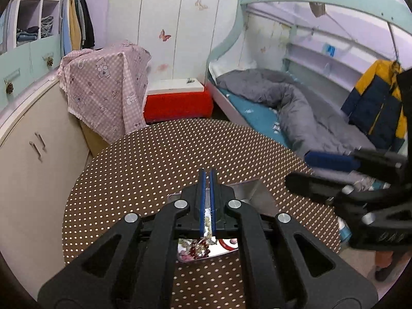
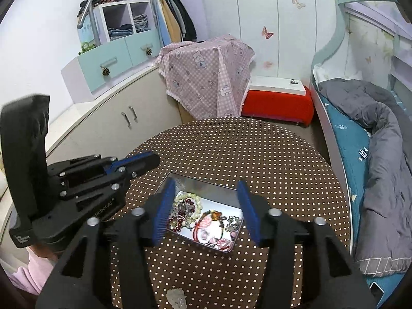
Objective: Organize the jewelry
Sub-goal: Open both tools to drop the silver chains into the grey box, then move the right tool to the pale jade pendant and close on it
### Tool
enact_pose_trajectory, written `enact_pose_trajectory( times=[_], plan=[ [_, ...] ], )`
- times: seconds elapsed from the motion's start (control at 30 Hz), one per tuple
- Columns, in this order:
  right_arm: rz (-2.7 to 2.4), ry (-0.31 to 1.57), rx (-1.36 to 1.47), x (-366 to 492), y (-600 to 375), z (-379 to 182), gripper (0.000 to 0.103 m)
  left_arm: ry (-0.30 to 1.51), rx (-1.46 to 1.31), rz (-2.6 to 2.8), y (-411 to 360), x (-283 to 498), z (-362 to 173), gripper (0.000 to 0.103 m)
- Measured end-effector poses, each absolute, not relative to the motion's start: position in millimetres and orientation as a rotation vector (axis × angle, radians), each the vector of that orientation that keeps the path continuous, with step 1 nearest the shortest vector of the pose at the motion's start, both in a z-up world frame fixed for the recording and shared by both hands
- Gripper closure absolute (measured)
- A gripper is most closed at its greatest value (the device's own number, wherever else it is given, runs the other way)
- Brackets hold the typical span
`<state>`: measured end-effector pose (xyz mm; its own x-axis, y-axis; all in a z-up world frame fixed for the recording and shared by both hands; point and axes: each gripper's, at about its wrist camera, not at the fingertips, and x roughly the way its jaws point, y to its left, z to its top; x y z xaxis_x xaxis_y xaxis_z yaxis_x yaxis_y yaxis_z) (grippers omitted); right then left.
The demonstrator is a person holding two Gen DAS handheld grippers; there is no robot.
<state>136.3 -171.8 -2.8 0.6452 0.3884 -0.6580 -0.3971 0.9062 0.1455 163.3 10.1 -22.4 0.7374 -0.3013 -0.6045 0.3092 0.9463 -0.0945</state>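
A shiny metal tin [image 2: 188, 184] lies on the round brown polka-dot table [image 2: 257, 154]. It holds a heap of jewelry: a pale bead bracelet [image 2: 191, 197], dark red beads [image 2: 175, 224], a red cord bracelet [image 2: 203, 221] and silver charms [image 2: 233, 222]. My right gripper [image 2: 206, 190] is open, its blue pads on either side above the tin. My left gripper [image 1: 207, 173] is shut and empty above the tin [image 1: 247, 193]; it also shows in the right wrist view [image 2: 144, 161]. A pale stone pendant [image 2: 176, 298] lies on the table by the near edge.
A beige cabinet [image 2: 116, 126] stands left of the table. A pink cloth-covered box [image 2: 206, 77] and a red stool [image 2: 278, 103] stand behind it. A bed with a grey duvet [image 2: 381, 154] runs along the right.
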Motion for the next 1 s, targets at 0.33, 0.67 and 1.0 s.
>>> enact_pose_trajectory(
  times=[0.33,0.67,1.0],
  plan=[
    [0.410,0.755,-0.003,135,-180,-4,0.040,0.643,0.022,-0.338,13,154,-27,0.031],
    [0.383,0.780,0.021,128,-188,-13,0.033,0.703,0.011,-0.292,16,158,-41,0.031],
    [0.362,0.800,0.032,120,-195,-24,0.027,0.737,0.010,-0.277,20,151,-53,0.031]
  ],
)
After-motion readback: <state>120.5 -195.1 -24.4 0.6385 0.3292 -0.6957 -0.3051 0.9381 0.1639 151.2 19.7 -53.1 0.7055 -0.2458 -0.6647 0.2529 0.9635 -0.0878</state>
